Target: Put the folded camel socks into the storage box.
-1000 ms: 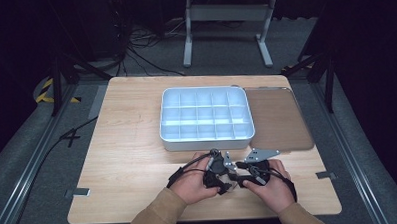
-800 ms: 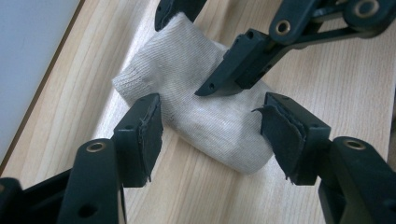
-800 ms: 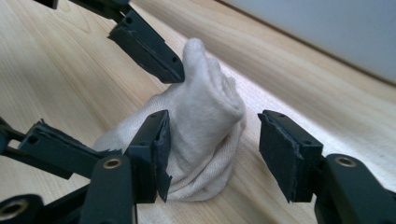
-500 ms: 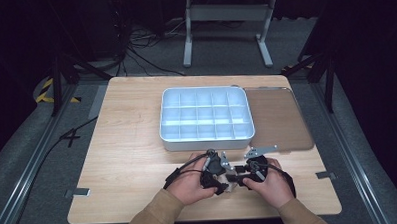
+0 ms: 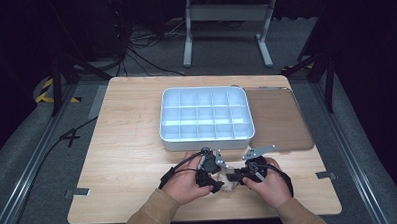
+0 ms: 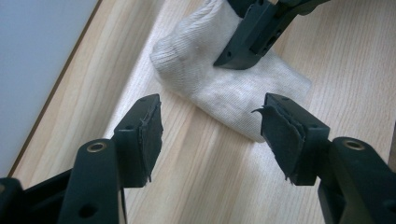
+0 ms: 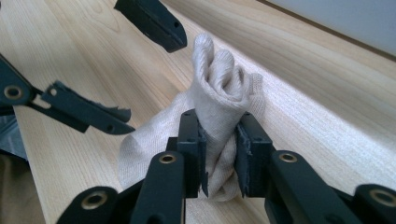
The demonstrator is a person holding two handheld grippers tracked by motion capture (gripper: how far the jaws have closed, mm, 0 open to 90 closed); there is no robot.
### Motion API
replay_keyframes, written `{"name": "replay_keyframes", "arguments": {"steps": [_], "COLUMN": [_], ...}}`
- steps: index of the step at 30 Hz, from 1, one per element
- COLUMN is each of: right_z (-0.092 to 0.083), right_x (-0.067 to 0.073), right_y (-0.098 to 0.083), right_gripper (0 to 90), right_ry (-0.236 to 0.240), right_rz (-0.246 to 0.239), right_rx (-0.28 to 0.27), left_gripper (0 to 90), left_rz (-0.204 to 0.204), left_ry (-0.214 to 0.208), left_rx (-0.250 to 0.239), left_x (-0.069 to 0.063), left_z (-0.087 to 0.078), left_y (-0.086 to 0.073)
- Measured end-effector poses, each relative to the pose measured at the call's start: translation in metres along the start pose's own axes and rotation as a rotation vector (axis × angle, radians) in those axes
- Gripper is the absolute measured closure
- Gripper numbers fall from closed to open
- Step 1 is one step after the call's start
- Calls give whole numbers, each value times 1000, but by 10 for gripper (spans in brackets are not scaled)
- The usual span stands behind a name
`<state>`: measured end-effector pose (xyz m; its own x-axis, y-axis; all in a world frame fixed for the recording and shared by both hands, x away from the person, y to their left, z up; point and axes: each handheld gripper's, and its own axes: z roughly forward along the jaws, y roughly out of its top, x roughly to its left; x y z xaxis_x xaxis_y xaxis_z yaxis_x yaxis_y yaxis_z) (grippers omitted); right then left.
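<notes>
My right gripper (image 7: 219,154) has just squeezed its jaws onto the bunched-up sock (image 7: 217,93), so I hold it now, while my left gripper (image 6: 210,130) waits wide open.

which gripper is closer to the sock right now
Right. The right gripper pinches a bunched fold of the sock, its jaws having just been closing. The left gripper is open, just short of it.

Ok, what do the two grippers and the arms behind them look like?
Both the left gripper and the right gripper are black, with two angular jaws, brass-coloured rivets and frayed black pads. Black cables trail behind. A grey plate tops the right one. Sleeves are tan.
</notes>
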<state>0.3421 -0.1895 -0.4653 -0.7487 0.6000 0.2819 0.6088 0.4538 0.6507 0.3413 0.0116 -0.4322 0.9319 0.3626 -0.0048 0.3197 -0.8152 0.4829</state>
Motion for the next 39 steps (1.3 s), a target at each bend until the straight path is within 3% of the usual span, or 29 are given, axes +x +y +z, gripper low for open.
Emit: {"name": "replay_keyframes", "arguments": {"steps": [5, 15, 19, 25, 30, 39], "right_z": [-2, -11, -18, -28, -33, -44], "right_x": [3, 7, 10, 12, 9, 7], "right_y": [2, 9, 17, 30, 38, 54], "right_gripper": [761, 764, 763, 763, 761, 760], "right_ry": [-9, 11, 7, -22, -25, -51], "right_rz": [-22, -21, -35, -60, -55, -78], "right_rx": [-1, -1, 2, 17, 35, 45], "left_gripper": [380, 377, 371, 368, 368, 368], "left_rz": [-23, -72, -80, -137, -168, -186], "left_ry": [7, 36, 52, 77, 76, 84], "left_rx": [-8, -18, -6, -31, -70, -74], "left_x": [2, 11, 13, 25, 28, 33], "left_z": [-6, -27, -37, -55, -65, -75], "left_y": [-5, -23, -39, -60, -64, -70]}}
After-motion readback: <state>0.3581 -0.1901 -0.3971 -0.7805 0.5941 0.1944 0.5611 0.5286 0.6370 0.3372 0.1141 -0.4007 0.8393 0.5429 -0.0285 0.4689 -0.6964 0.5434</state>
